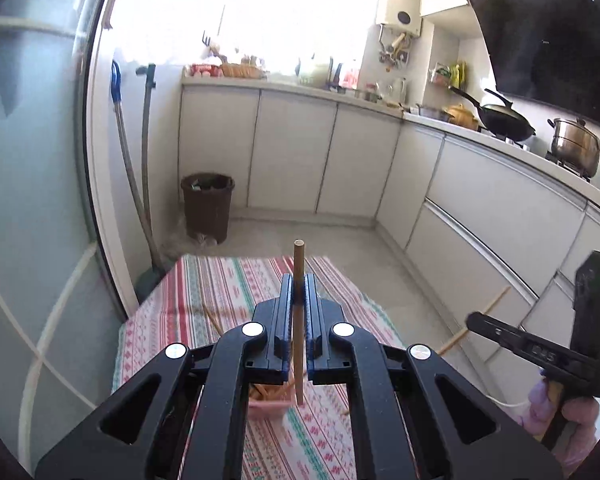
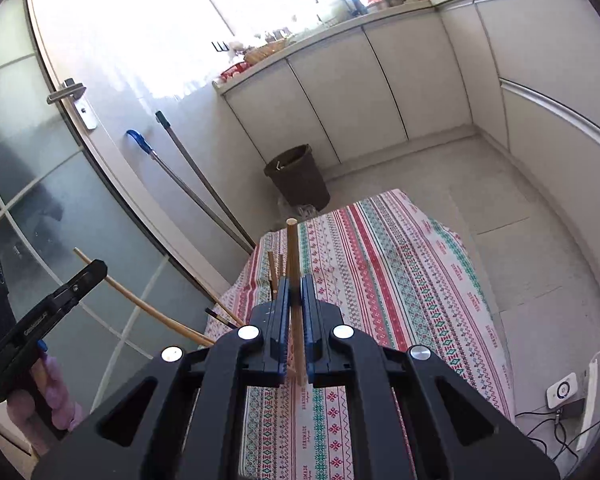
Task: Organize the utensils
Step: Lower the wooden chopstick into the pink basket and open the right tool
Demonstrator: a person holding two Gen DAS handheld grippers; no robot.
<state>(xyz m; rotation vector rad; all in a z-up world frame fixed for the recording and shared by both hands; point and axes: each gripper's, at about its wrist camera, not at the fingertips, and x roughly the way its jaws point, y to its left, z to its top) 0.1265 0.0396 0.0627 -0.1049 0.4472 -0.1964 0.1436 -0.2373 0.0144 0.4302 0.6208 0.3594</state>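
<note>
- Left wrist view: my left tool (image 1: pixel 299 292) is clenched on a wooden chopstick (image 1: pixel 299 280). The stick's long axis runs upright between the blue pads, blunt end up, thin end pointing down at the pink holder (image 1: pixel 266 406).
- The pink holder stands on the striped cloth of the worktop (image 1: pixel 220 292), right under the left tool, with several chopsticks leaning in it. The held stick's lower tip hangs just over the holder's right rim; I cannot tell whether it touches.
- Left of the holder, a loose pair of chopsticks (image 1: pixel 211 318) lies slanted on the cloth.
- Right of the holder, off the worktop's edge, I see my right tool (image 1: pixel 474 320) held by a hand in a lilac glove (image 1: pixel 572 416), with a stick slanting up and to the right through its tip.
- Right wrist view: the right tool (image 2: pixel 296 296) is clamped on a second chopstick (image 2: pixel 294 280), also upright, blunt end up, lower end showing just below the pads over the cloth.
- Both tools tilt downward toward the worktop and are raised above it.
- In that view the left tool (image 2: pixel 96 270) sits left of the worktop, its stick (image 2: pixel 140 304) slanting from upper left down to the right; the gloved hand (image 2: pixel 54 388) grips the handle below.
- A brown bin (image 2: pixel 298 178) stands on the floor beyond the worktop's far end.
</note>
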